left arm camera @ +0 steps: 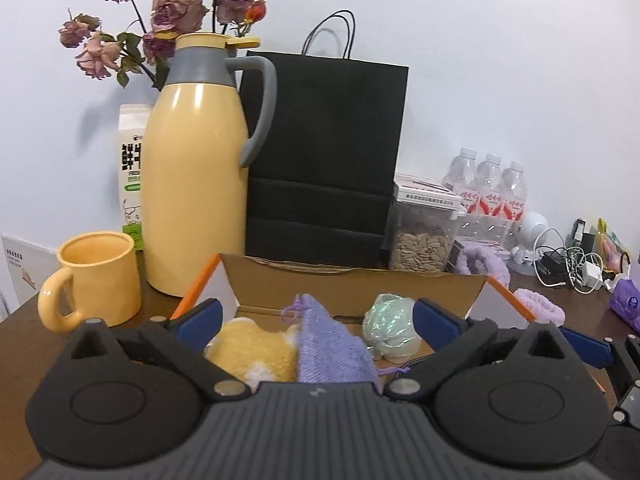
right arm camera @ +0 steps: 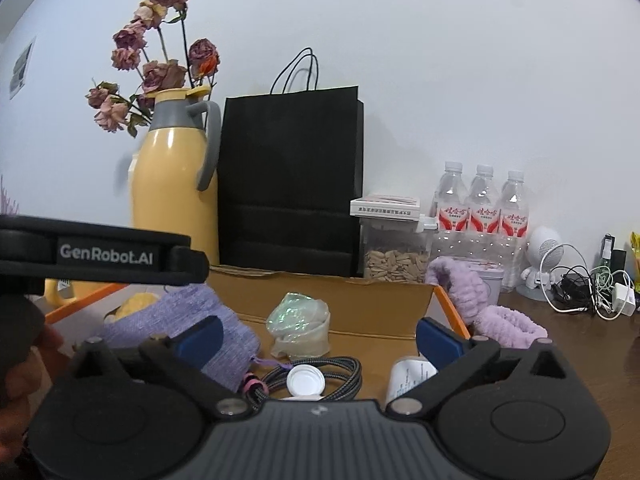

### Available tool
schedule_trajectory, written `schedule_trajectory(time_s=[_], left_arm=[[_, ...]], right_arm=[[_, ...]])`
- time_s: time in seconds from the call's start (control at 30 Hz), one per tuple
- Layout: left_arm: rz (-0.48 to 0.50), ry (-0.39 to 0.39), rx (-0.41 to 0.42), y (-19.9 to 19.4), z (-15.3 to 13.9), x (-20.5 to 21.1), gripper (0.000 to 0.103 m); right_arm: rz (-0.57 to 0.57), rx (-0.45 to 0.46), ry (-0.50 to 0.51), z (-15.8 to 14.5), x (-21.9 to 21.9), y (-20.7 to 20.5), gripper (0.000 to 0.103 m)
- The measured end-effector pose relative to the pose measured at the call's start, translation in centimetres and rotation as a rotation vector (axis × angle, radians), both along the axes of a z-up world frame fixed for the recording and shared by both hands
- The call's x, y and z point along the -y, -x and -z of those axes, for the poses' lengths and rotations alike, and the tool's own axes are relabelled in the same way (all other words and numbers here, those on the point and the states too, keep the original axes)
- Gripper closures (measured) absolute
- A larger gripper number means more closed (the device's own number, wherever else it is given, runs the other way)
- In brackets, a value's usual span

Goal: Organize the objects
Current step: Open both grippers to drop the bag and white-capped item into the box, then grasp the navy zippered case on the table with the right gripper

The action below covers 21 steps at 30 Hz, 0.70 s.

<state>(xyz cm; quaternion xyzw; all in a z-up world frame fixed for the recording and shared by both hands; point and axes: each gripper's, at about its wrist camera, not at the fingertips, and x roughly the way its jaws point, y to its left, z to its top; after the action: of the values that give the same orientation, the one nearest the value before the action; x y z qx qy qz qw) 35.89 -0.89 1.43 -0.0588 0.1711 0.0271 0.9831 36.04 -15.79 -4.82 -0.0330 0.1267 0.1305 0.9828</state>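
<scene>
On the far left of the worktop (left arm camera: 24, 320) a yellow mug (left arm camera: 94, 278) stands beside the tall yellow thermos (left arm camera: 196, 168), with a milk carton (left arm camera: 131, 168) and dried roses (left arm camera: 160, 12) behind it. Right of the thermos a black paper bag (left arm camera: 324, 152) stands upright against the wall.

In front of me lies the open cardboard box (left arm camera: 352, 286), and both my claws sit at its near edge. My left claw (left arm camera: 316, 320) is spread wide, gripping nothing; between its blue fingers I see a yellow plush (left arm camera: 252, 354), a purple knitted pouch (left arm camera: 328, 352) and a pale iridescent bundle (left arm camera: 390, 330) lying inside the box. My right claw (right arm camera: 318, 338) is spread wide too, empty, above a coiled braided cable (right arm camera: 320, 372) and a white bottle cap (right arm camera: 305, 382) in the box.

Farther right stand a seed jar (left arm camera: 424, 240), three water bottles (left arm camera: 486, 188), purple fluffy bands (left arm camera: 538, 306) and a tangle of chargers (left arm camera: 572, 268).
</scene>
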Motion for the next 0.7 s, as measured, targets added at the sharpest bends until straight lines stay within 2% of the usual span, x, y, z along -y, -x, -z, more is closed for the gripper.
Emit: schedule_trajectory(time_s=[0.23, 0.43, 0.7], left_arm=[[-0.003, -0.001, 0.03, 1.5, -0.4, -0.6, 0.0], [-0.007, -0.015, 0.073, 4.6, -0.8, -1.9, 0.0], [0.006, -0.026, 0.052, 8.3, -0.7, -3.2, 0.0]], right_arm=[[0.002, 0.024, 0.013, -0.2, -0.3, 1.0, 0.0], [-0.003, 0.072, 0.032, -0.9, -0.2, 3.6, 0.0], [-0.031, 0.084, 0.105, -0.8, -0.6, 7.8, 0.0]])
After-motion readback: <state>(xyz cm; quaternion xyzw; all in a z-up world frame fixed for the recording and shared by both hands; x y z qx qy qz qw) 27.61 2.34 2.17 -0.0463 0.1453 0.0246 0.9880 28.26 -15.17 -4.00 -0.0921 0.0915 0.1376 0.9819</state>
